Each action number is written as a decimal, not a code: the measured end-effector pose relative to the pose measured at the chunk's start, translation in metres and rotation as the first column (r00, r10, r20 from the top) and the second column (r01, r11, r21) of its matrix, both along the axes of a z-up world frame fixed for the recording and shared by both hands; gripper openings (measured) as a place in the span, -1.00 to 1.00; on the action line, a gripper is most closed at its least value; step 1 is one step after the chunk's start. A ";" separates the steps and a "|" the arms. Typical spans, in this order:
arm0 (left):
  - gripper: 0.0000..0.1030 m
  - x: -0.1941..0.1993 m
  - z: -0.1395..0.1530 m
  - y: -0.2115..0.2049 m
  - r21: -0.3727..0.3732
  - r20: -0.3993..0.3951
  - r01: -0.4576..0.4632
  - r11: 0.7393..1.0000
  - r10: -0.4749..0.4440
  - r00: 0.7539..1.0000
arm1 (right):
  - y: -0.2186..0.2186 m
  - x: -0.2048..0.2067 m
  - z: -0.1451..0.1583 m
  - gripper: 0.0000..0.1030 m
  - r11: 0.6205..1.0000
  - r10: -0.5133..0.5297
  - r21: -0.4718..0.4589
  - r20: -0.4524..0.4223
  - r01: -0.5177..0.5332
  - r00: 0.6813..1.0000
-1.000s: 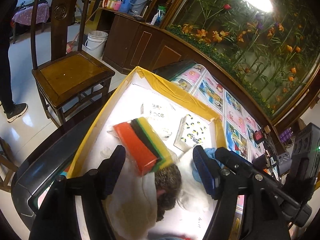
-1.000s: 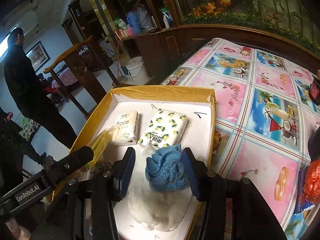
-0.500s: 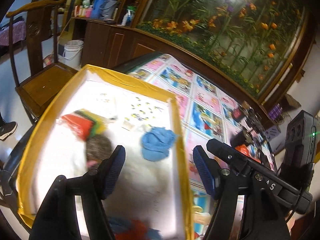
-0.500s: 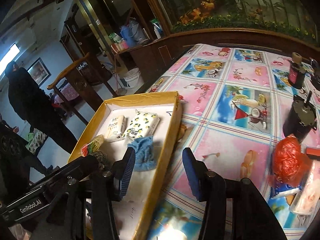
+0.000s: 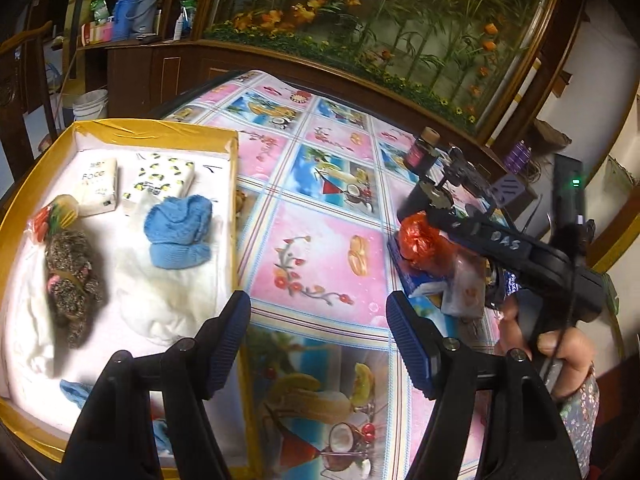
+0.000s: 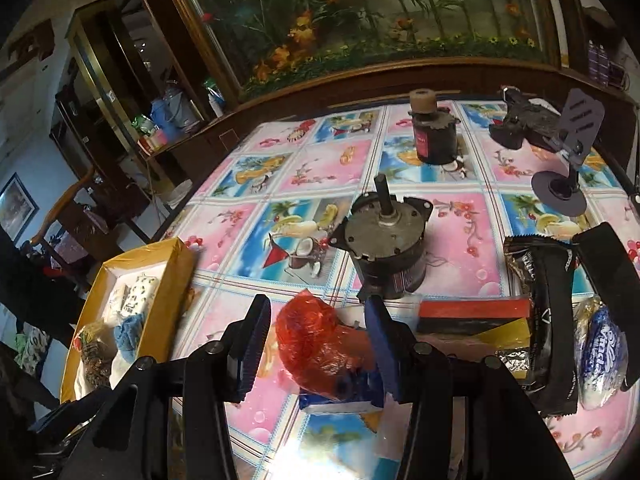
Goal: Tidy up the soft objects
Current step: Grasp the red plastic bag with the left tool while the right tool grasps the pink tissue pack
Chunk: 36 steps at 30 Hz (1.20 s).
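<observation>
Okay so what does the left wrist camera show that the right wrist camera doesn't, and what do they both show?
Only the left wrist view shows the left gripper, open and empty over the tablecloth, and the person's hand holding the right gripper.

Only the right wrist view shows the black snack packet, the blue wrapped packet and the purple stand.

Both show the yellow-edged box with the blue cloth inside, the red plastic bag, and the dark jar.
</observation>
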<state>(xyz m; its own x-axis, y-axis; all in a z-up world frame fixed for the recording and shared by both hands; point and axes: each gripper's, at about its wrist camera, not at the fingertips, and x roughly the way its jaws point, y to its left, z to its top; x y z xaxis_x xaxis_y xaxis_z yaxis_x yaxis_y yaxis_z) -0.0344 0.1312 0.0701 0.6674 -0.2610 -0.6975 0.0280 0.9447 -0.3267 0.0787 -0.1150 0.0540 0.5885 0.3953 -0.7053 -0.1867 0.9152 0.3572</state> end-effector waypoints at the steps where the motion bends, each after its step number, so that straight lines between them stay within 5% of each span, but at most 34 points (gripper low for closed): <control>1: 0.35 0.000 0.000 -0.001 0.000 -0.002 0.004 1.000 -0.004 1.000 | 0.004 0.001 -0.005 0.03 0.999 0.035 0.008 -0.032 -0.034 0.999; 5: 0.35 0.000 -0.001 -0.002 0.001 -0.008 0.006 1.000 -0.006 1.000 | 0.023 -0.018 0.000 0.03 0.987 0.155 0.040 -0.018 -0.154 0.988; 15: 0.36 0.022 -0.006 -0.016 0.006 -0.041 0.031 1.000 -0.030 0.999 | -0.038 -0.054 0.026 0.12 0.998 0.015 0.059 0.096 -0.021 0.995; 24: 0.42 0.081 -0.020 -0.059 0.190 -0.127 -0.005 0.982 0.030 0.991 | -0.089 -0.056 0.009 0.12 0.990 -0.121 0.071 -0.003 0.121 0.993; 33: 0.41 0.121 -0.059 -0.073 0.289 -0.164 -0.065 0.955 0.117 0.980 | -0.093 -0.058 0.002 0.12 0.989 -0.122 0.075 -0.044 0.125 0.992; 34: 0.36 0.120 -0.059 -0.072 0.298 -0.130 -0.078 0.951 0.122 0.984 | -0.092 -0.059 0.003 0.12 0.990 -0.120 0.073 -0.043 0.123 0.992; 36: -0.20 0.116 -0.058 -0.072 0.302 -0.108 -0.078 0.950 0.115 0.987 | -0.090 -0.060 0.002 0.12 0.990 -0.116 0.071 -0.044 0.119 0.992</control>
